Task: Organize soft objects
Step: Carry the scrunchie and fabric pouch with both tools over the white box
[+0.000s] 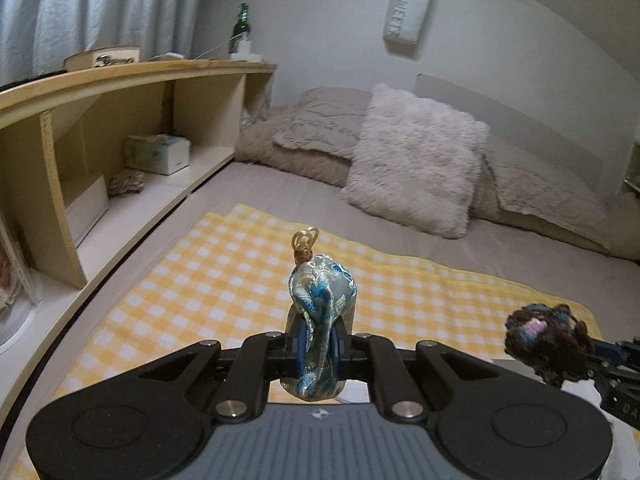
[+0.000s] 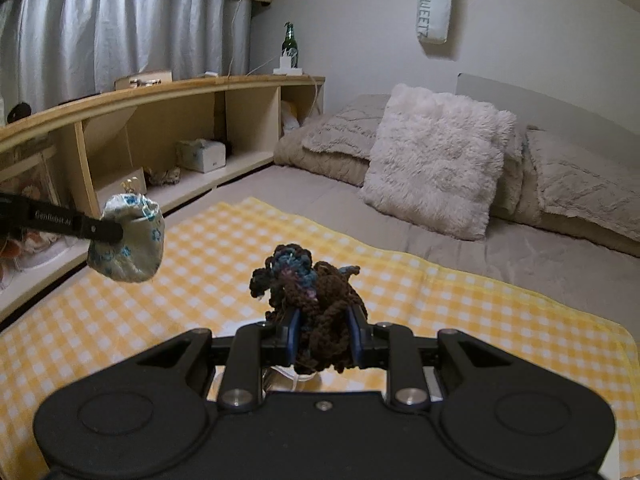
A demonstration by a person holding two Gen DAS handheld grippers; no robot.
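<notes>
Count: 1 silk pouch point(image 1: 322, 304), 1 crocheted bundle point(image 2: 310, 292), 1 checked cloth point(image 1: 224, 280), 1 furry cushion point(image 1: 416, 160), 1 green bottle point(image 2: 289, 42).

Both fisheye cams sit just behind their tongs, tilted down, looking along the bed toward the fluffy pillow point(image 1: 416, 160) at 1 o'clock. Left wrist view is close over the yellow checked blanket point(image 1: 200, 280), wooden shelf point(image 1: 120, 76) at 10 o'clock. Right wrist view has the same heading, set further right. Shared: blanket, shelf, pillow, green bottle point(image 2: 289, 42), hanging wall pouch point(image 2: 434, 10); each sees the other's tongs at its edge.
</notes>
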